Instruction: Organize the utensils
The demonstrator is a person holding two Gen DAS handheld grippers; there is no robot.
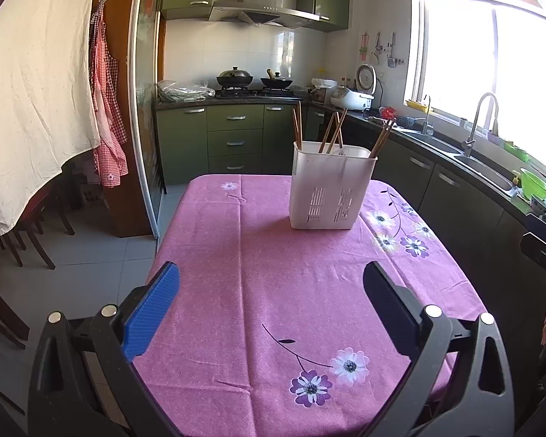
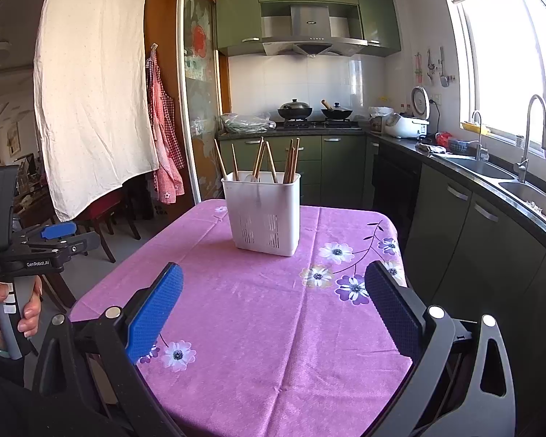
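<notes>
A white slotted utensil holder stands upright on the far part of the table with a pink flowered cloth. Several wooden chopsticks stand in it, leaning apart. The holder also shows in the right wrist view with the chopsticks. My left gripper is open and empty above the near half of the table. My right gripper is open and empty, well short of the holder. The left gripper also shows from the side in the right wrist view, held off the table's left edge.
Dark chairs stand left of the table. A counter with a sink and tap runs along the right. A white cloth and a checked apron hang at the left. A stove with pans is at the back.
</notes>
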